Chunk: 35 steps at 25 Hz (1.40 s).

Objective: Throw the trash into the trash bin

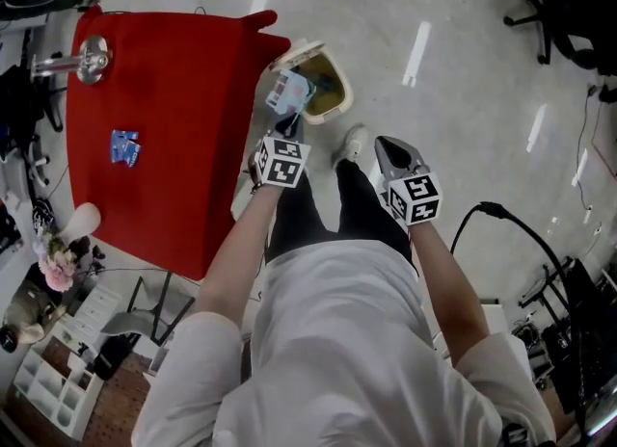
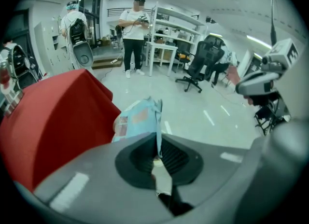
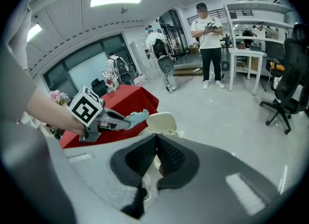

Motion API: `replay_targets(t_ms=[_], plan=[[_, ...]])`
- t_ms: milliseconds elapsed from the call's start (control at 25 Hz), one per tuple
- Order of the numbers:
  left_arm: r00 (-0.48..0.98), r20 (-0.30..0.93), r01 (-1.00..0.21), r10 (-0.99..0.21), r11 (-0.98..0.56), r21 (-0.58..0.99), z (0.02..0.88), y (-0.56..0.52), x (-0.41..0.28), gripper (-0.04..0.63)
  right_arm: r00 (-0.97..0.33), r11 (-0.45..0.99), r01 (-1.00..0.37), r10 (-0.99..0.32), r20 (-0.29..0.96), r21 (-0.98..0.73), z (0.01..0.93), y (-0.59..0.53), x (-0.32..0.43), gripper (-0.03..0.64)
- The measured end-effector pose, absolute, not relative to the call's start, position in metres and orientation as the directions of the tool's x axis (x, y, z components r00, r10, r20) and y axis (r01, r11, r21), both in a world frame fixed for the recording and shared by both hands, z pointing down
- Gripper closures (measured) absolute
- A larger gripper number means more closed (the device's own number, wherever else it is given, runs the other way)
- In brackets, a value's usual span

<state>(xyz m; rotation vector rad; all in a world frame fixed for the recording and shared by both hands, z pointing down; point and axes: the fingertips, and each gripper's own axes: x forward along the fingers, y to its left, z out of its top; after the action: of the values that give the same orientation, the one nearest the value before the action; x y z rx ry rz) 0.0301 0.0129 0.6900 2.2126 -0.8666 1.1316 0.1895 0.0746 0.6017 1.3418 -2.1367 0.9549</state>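
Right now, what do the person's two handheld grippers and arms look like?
The left gripper and right gripper are grey wedges with black ribbed pads; each carries a white cube with black square markers. No cables show on them. The person wears a white short-sleeved shirt.

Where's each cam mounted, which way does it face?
Head view: on the head, steeply down at table, bin, floor; shows torso, arms, legs, left gripper, right gripper.
Left gripper view: on left gripper, along shut jaws pinching wrapper, out across floor; right gripper at right.
Right gripper view: on right gripper, along shut empty jaws toward bin; left forearm shows.
Shared: all show held wrapper and table.
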Motion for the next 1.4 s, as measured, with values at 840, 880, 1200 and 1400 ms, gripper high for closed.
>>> replay_targets(t_ms=[840,880,1200,1400], plan=[[0.548,0.812,-0.768,-0.201,-0.506,0.392,0.830,-0.015,0.074,0.586,-0.429,0.180,-0.897,-0.581,0.691,-0.405,0.721,0.043,0.206,0.615],[0.554,0.809,-0.765,-0.195,-0.503,0.402,0.838,-0.015,0.076,0.586,-0.433,0.184,-0.895,-0.577,0.693,-0.406,0.726,0.042,0.205,0.615],[0.531,0.826,-0.790,-0.188,-0.463,0.402,0.876,-0.023,0.072,0.495,-0.448,0.203,-0.890,-0.553,0.702,-0.408,0.749,0.039,0.209,0.615],[0.502,0.841,-0.815,-0.202,-0.435,0.382,0.874,-0.019,0.060,0.462,-0.443,0.205,-0.893,-0.561,0.700,-0.401,0.743,0.037,0.210,0.615]])
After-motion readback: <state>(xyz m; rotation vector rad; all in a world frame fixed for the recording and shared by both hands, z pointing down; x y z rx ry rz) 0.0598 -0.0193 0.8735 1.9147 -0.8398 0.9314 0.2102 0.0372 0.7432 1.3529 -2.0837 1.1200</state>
